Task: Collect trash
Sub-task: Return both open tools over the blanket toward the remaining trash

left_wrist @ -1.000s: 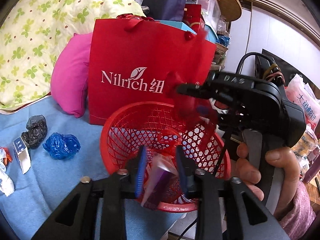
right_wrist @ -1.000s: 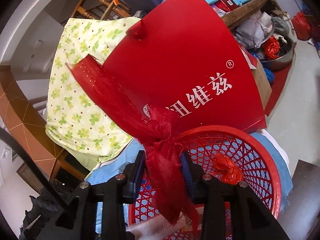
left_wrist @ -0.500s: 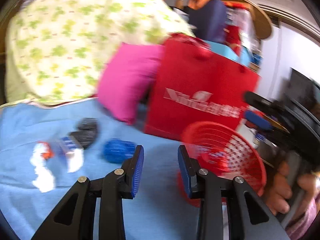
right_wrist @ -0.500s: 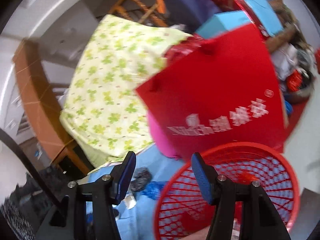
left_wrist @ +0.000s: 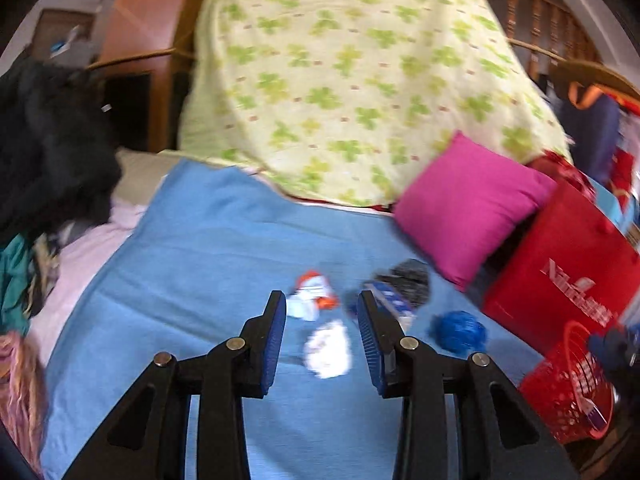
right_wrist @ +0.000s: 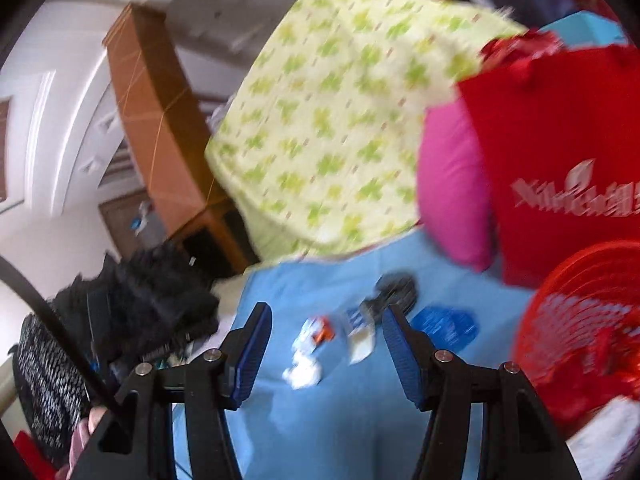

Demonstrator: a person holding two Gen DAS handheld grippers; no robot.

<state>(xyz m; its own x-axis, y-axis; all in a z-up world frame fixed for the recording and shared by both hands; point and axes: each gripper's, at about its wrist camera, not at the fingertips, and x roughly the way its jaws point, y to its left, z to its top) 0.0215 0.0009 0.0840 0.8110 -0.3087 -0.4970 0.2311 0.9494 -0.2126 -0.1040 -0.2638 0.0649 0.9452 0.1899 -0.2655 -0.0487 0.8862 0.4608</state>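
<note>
Right now both grippers are hanging over the light blue cloth sheet [left_wrist: 208, 248] with nothing between the blue pads. The left gripper [left_wrist: 322, 338] is standing released, jaws apart and empty; in its view a crumpled white paper scrap [left_wrist: 329, 349] is lying just past its tips, and a white wrapper with orange-red print [left_wrist: 313, 294] is sitting a bit further on. The right gripper [right_wrist: 327, 354] is also standing unclenched and empty, framing the same trash on the sheet. A small blue-and-white carton [left_wrist: 391, 300] is lying just beside a crumpled black plastic bag [left_wrist: 412, 278], touching or nearly so; blur is making that hard to tell. A crumpled blue plastic bag [left_wrist: 460, 330] is sitting near them, toward the red plastic mesh basket [left_wrist: 568, 384], which is standing at the sheet's right edge in front of a red paper gift bag with white lettering [left_wrist: 560, 280]. A magenta cushion [left_wrist: 468, 208] is leaning against a yellow quilt with green clover print [left_wrist: 352, 80] behind the trash. Dark fluffy clothing [left_wrist: 48, 140] is piling up at the left. Both views are showing motion blur.
</note>
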